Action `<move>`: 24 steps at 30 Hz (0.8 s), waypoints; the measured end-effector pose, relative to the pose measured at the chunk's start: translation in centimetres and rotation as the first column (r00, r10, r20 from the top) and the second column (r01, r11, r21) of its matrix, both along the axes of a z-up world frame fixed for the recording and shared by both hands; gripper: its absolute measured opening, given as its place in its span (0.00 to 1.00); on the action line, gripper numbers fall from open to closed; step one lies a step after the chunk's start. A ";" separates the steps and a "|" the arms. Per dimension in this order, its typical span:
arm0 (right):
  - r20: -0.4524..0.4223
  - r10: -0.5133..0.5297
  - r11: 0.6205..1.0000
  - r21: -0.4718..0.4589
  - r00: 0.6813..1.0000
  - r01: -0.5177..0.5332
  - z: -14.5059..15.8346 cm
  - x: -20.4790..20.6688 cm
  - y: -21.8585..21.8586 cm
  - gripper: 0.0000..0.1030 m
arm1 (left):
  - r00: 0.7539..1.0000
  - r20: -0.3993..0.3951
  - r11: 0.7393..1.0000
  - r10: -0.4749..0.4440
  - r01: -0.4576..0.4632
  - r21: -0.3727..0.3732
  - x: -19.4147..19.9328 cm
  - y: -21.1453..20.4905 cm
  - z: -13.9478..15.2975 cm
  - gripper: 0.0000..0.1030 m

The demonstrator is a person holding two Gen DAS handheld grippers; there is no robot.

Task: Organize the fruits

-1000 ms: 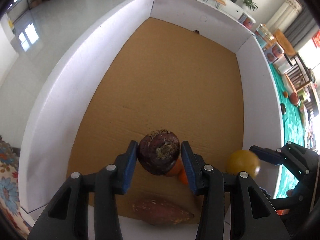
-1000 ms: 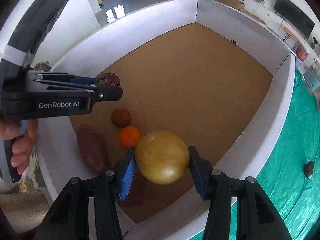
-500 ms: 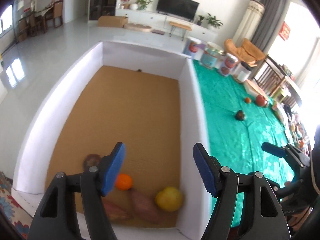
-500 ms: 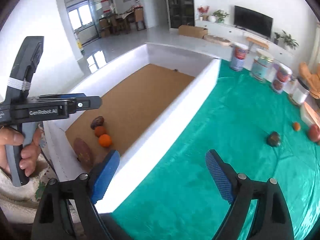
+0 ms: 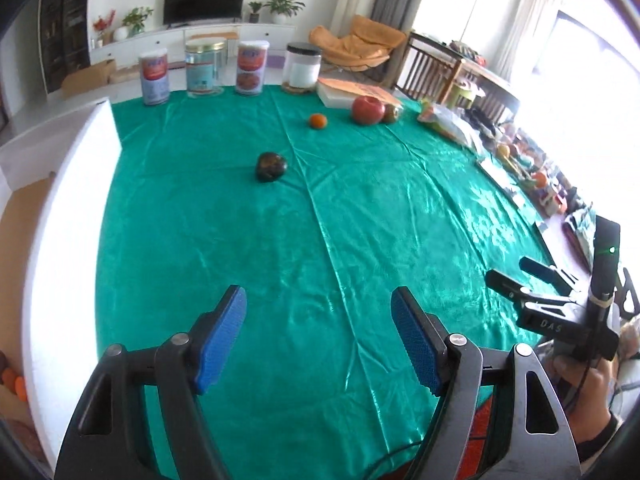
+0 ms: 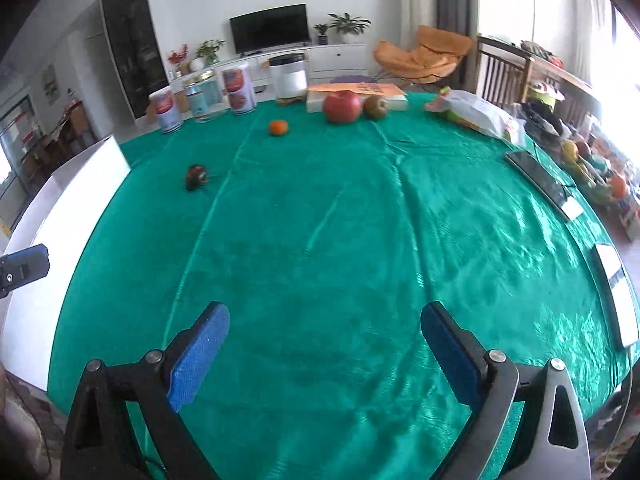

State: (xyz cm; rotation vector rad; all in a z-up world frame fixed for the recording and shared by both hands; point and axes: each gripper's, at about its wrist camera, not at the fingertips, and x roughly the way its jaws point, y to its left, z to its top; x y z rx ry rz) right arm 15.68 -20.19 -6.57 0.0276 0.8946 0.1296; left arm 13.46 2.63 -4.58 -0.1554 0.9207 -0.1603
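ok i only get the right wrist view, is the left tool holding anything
observer: no, the left wrist view shows the left tool open over the green cloth, nothing between its pads; its jaws have just been opening
operator: any fruit in the box
observer: yes, small orange fruit lies inside the white box at that view's left edge
operator: who's on my tool
observer: a hand grips the right tool by its handle, green light lit; its jaws have just been opening, empty
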 end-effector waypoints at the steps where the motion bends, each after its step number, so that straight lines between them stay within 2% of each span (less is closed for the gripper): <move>1: -0.009 -0.024 1.000 0.008 1.000 0.024 -0.4 -0.1 -1.0 0.93 | 1.000 -0.007 1.000 -0.003 0.003 0.008 0.4 -0.5 -0.7 0.75; 6: -0.072 -0.085 0.994 0.065 0.994 0.090 -2.7 1.3 -3.4 0.93 | 1.000 -0.021 0.998 0.011 -0.010 0.062 2.5 -1.8 -4.3 0.75; 10: -0.042 -0.108 0.994 0.012 0.993 0.109 -2.9 2.6 -3.3 0.93 | 0.999 -0.023 0.994 0.023 -0.021 0.104 4.4 -2.3 -7.3 0.75; 12: -0.042 -0.119 0.992 0.024 0.992 0.121 -3.2 3.7 -3.1 0.93 | 0.999 -0.033 0.993 0.032 -0.029 0.112 5.3 -2.2 -8.4 0.75; 15: -0.027 -0.140 0.990 0.032 0.990 0.141 -3.5 5.4 -2.3 0.93 | 0.998 -0.020 0.992 0.052 -0.050 0.115 6.2 -2.0 -9.2 0.75; 20: 0.018 -0.164 0.986 -0.028 0.986 0.164 -4.8 6.9 -0.7 0.93 | 0.999 0.012 0.984 0.036 -0.038 0.174 7.0 -2.6 -9.7 0.77; 24: -0.036 -0.169 0.985 -0.039 0.985 0.168 -6.2 7.5 -0.9 0.94 | 1.000 0.018 0.981 0.022 -0.025 0.191 7.0 -2.8 -9.9 0.82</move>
